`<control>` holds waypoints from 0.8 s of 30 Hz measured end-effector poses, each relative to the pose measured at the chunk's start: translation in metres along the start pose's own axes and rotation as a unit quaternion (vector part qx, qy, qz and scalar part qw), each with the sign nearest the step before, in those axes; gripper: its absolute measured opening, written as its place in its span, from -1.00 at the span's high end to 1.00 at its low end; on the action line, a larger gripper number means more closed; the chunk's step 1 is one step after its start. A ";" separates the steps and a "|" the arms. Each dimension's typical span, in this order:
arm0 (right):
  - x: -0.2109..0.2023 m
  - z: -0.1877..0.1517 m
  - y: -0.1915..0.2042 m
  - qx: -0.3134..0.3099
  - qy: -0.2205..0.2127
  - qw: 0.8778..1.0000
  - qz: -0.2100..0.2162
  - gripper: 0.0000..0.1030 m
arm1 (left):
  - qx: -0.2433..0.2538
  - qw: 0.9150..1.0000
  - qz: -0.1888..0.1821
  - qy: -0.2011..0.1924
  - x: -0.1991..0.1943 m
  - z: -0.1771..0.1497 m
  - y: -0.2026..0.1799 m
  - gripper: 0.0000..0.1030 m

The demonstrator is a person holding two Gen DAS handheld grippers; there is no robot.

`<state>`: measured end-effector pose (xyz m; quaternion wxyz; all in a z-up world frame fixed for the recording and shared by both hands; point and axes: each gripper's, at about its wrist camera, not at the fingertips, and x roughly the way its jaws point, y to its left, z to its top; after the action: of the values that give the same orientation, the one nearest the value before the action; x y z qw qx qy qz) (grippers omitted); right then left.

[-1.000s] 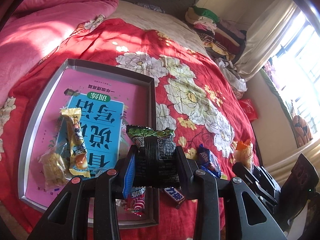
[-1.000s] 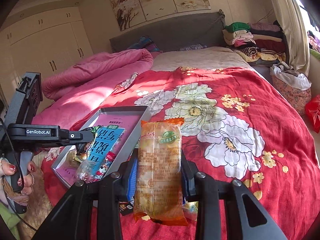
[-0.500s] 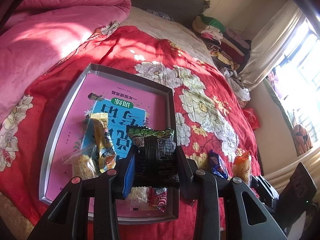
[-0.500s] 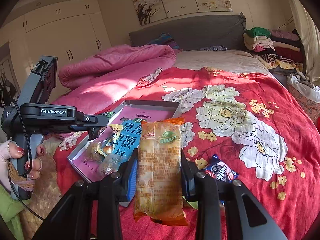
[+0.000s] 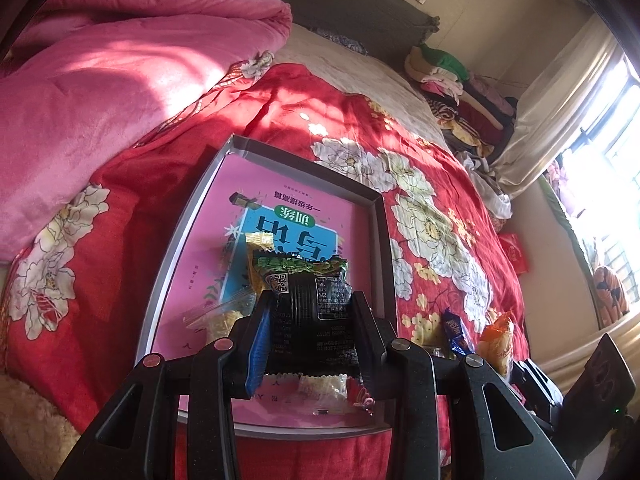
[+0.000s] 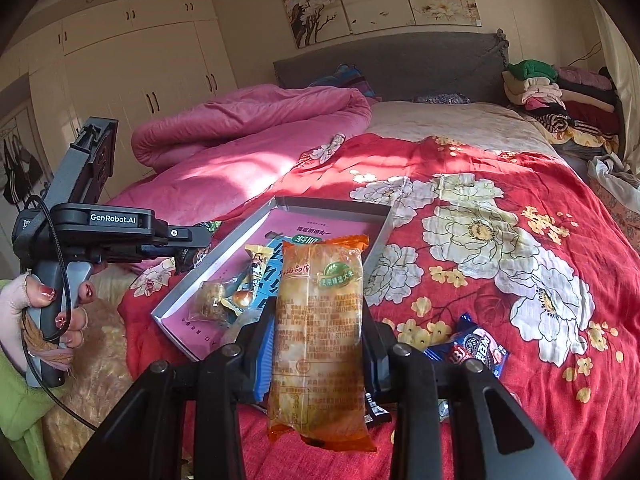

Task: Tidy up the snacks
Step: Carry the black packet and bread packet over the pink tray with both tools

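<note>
Black foil with a green crimped top marked the snack packet [image 5: 310, 316] clamped between the pads of the left gripper [image 5: 310, 334], its long axis running along the fingers. It hung over the near end of the shallow grey cardboard box lid with the pink printed bottom [image 5: 176, 248], so the drop lay straight below. The right gripper [image 6: 318, 344] was clamped on a long orange-edged clear packet of pale rice crackers [image 6: 320, 320], upright between its pads; the lid [image 6: 332, 204] lay to its left and farther off, making the left hand [image 6: 48, 308] the nearer one. Only the left view showed the loose packets under the black one; only the right view showed the person's hand on the handle and the blue biscuit packet [image 6: 476, 346] on the red flowered bedspread [image 6: 520, 184].
</note>
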<state>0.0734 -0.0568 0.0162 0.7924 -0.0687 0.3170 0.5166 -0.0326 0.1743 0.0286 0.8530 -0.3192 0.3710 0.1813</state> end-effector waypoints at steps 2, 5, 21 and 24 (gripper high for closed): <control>0.003 0.001 0.006 -0.006 0.001 1.000 0.004 0.31 | 0.001 1.000 0.003 -0.002 -0.003 -0.001 0.004 0.26; 0.007 0.002 0.014 -0.014 0.002 1.000 0.009 0.31 | 0.002 1.000 0.008 -0.002 -0.006 -0.003 0.009 0.26; 0.021 0.008 0.038 -0.023 0.009 1.000 0.017 0.31 | 0.032 0.999 0.010 0.001 -0.017 -0.014 0.018 0.26; 0.024 0.009 0.040 -0.023 0.011 1.000 0.017 0.31 | 0.038 0.999 0.009 0.006 -0.015 -0.017 0.017 0.26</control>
<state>0.0495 -0.0158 0.0181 0.7779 -0.0873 0.3152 0.5365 -0.0609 0.1744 0.0239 0.8606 -0.2842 0.3858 0.1724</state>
